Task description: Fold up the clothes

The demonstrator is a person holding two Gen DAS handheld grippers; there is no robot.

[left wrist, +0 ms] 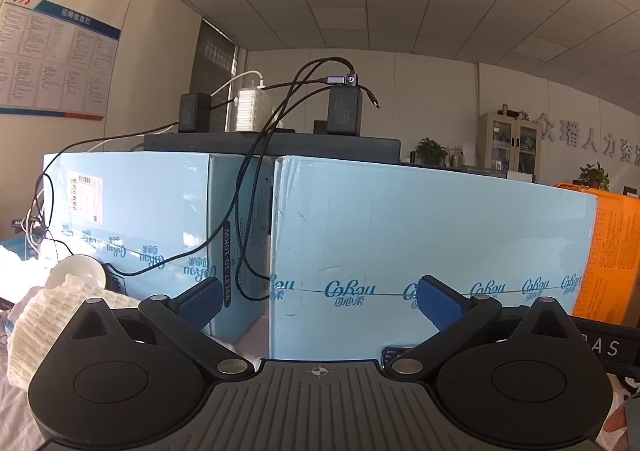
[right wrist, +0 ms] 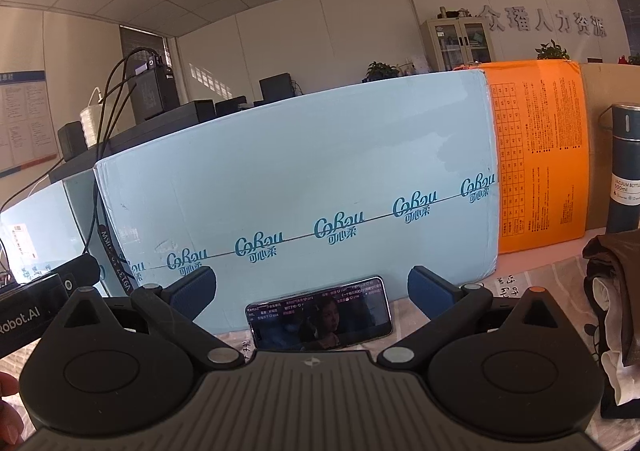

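Observation:
My left gripper (left wrist: 320, 303) is open with nothing between its blue pads, facing a light blue carton (left wrist: 432, 235). A white ribbed knit garment (left wrist: 36, 331) lies bunched at the lower left of the left wrist view, beside the left finger. My right gripper (right wrist: 312, 291) is open too, pads apart and holding nothing. At the right edge of the right wrist view sits a pile of dark brown clothing (right wrist: 616, 283) with white cloth under it. The other gripper's body (right wrist: 36, 311) shows at the left edge of that view.
Light blue cartons (right wrist: 300, 179) and an orange carton (right wrist: 540, 155) wall off the back of the table. A phone (right wrist: 320, 315) leans against the carton, screen lit. A dark vacuum bottle (right wrist: 624, 167) stands right. Chargers and cables (left wrist: 280, 111) sit on top; a white bowl (left wrist: 80, 271) left.

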